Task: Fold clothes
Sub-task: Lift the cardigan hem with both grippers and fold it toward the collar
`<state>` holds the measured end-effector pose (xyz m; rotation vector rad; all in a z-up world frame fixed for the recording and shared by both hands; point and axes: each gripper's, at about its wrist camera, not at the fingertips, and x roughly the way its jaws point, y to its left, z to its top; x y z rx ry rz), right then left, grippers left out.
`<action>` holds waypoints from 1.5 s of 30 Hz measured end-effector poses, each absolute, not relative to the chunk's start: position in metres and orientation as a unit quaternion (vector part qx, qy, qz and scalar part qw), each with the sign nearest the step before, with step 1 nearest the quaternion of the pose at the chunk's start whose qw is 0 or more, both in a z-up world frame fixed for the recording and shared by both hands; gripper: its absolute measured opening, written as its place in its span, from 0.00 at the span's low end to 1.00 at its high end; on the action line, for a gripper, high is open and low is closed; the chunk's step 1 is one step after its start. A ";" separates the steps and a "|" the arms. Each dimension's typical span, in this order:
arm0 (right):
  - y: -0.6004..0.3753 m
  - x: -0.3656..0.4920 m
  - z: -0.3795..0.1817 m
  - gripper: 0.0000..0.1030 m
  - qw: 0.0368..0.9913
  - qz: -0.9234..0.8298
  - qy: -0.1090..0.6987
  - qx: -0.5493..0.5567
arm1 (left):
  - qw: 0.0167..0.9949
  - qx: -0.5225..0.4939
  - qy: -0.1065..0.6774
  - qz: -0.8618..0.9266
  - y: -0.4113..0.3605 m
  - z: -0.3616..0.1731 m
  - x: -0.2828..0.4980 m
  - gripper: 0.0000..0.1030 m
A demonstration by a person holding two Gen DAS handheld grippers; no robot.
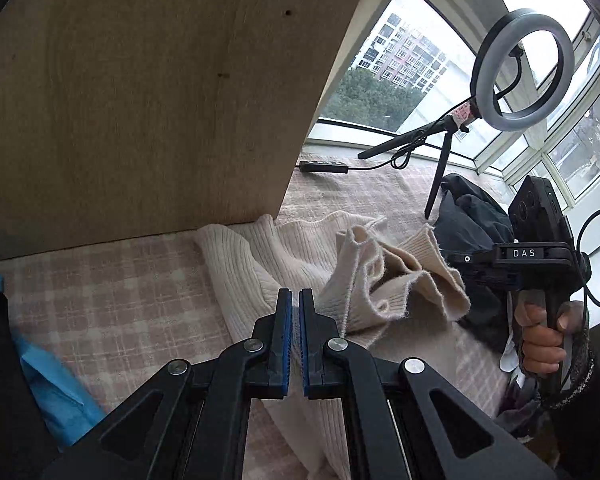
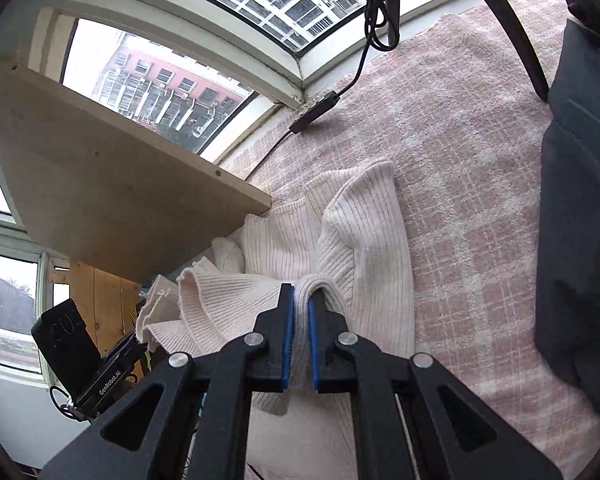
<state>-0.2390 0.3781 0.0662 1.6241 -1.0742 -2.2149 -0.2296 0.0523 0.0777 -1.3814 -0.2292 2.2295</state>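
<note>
A cream ribbed sweater (image 1: 284, 264) lies bunched on a pink plaid blanket (image 1: 112, 300). My left gripper (image 1: 295, 296) is shut, with a thin strip of the sweater's cloth pinched between its blue pads. My right gripper (image 2: 302, 294) is shut on a thick fold of the sweater (image 2: 360, 240). Between the two grips the hem (image 2: 188, 304) hangs in wavy folds. In the left wrist view a hand (image 1: 544, 340) holds the right gripper's handle at the right; its fingertips are hidden behind the folds. The left gripper's body (image 2: 72, 344) shows at the lower left of the right wrist view.
A wooden board (image 1: 140, 100) stands close on the left, touching the sweater's far edge. A ring light on a tripod (image 1: 524, 68) and its cable control (image 1: 324, 167) sit near the window. A dark garment (image 1: 476, 216) lies to the right, and something blue (image 1: 52, 384) at the near left.
</note>
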 end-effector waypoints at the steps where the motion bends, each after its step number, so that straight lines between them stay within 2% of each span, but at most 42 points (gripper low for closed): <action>1: 0.381 -0.247 0.056 0.07 0.095 -0.741 -0.366 0.555 | 0.249 -0.513 -0.082 0.817 0.055 0.069 -0.239 0.03; 4: 0.388 -0.267 0.029 0.07 0.089 -0.718 -0.388 0.571 | 0.244 -0.531 -0.081 0.808 0.061 0.045 -0.263 0.03; 7: 0.402 -0.280 0.011 0.09 0.109 -0.665 -0.444 0.591 | 0.215 -0.553 -0.090 0.800 0.059 0.028 -0.284 0.03; 9: 0.412 -0.278 0.018 0.18 0.131 -0.668 -0.455 0.574 | 0.211 -0.557 -0.113 0.795 0.052 0.029 -0.291 0.13; 10: 0.416 -0.275 0.025 0.22 0.142 -0.678 -0.454 0.560 | 0.211 -0.551 -0.123 0.798 0.046 0.032 -0.292 0.22; 11: 0.420 -0.272 0.034 0.31 0.150 -0.695 -0.443 0.547 | 0.211 -0.540 -0.130 0.804 0.040 0.038 -0.291 0.31; 12: 0.422 -0.266 0.047 0.38 0.151 -0.721 -0.416 0.533 | 0.211 -0.527 -0.139 0.811 0.033 0.044 -0.289 0.36; 13: 0.423 -0.262 0.059 0.38 0.154 -0.746 -0.386 0.521 | 0.215 -0.517 -0.146 0.816 0.027 0.050 -0.284 0.42; 16: 0.410 -0.255 0.080 0.39 0.169 -0.795 -0.292 0.504 | 0.231 -0.496 -0.154 0.823 0.017 0.060 -0.265 0.43; 20: 0.383 -0.264 0.072 0.39 0.167 -0.815 -0.200 0.518 | 0.237 -0.512 -0.111 0.818 0.038 0.046 -0.251 0.44; 23: 0.367 -0.276 0.050 0.39 0.149 -0.816 -0.167 0.533 | 0.225 -0.523 -0.079 0.818 0.056 0.028 -0.253 0.42; 24: 0.362 -0.279 0.043 0.35 0.144 -0.814 -0.162 0.539 | 0.227 -0.522 -0.078 0.818 0.060 0.026 -0.254 0.36; 25: 0.358 -0.282 0.035 0.25 0.139 -0.811 -0.157 0.545 | 0.232 -0.521 -0.083 0.817 0.063 0.024 -0.255 0.16; 26: 0.355 -0.282 0.032 0.14 0.136 -0.812 -0.153 0.546 | 0.233 -0.515 -0.083 0.821 0.065 0.028 -0.253 0.12; 29: 0.358 -0.262 0.058 0.11 0.159 -0.838 -0.154 0.499 | 0.239 -0.480 -0.075 0.841 0.064 0.051 -0.241 0.03; 32: 0.367 -0.255 0.069 0.10 0.153 -0.849 -0.159 0.480 | 0.229 -0.485 -0.065 0.842 0.059 0.049 -0.245 0.04; 34: 0.369 -0.257 0.065 0.10 0.132 -0.852 -0.141 0.486 | 0.202 -0.516 -0.051 0.831 0.062 0.029 -0.256 0.10; 36: 0.373 -0.258 0.060 0.18 0.127 -0.846 -0.134 0.501 | 0.176 -0.533 -0.045 0.826 0.061 0.019 -0.263 0.23; 37: 0.374 -0.258 0.058 0.21 0.125 -0.842 -0.131 0.508 | 0.161 -0.530 -0.043 0.831 0.059 0.021 -0.264 0.39; 38: 0.376 -0.258 0.055 0.34 0.122 -0.839 -0.128 0.515 | 0.144 -0.527 -0.040 0.837 0.057 0.025 -0.265 0.54; 39: 0.378 -0.259 0.054 0.55 0.121 -0.837 -0.128 0.519 | 0.133 -0.523 -0.038 0.841 0.055 0.028 -0.266 0.59; 40: 0.382 -0.259 0.054 0.65 0.122 -0.838 -0.133 0.515 | 0.127 -0.519 -0.036 0.845 0.054 0.030 -0.268 0.67; 41: 0.384 -0.261 0.054 0.72 0.122 -0.838 -0.137 0.514 | 0.121 -0.515 -0.034 0.848 0.053 0.032 -0.270 0.71; 45: 0.379 -0.283 0.034 0.72 0.139 -0.813 -0.148 0.546 | 0.127 -0.543 -0.050 0.828 0.057 0.016 -0.289 0.72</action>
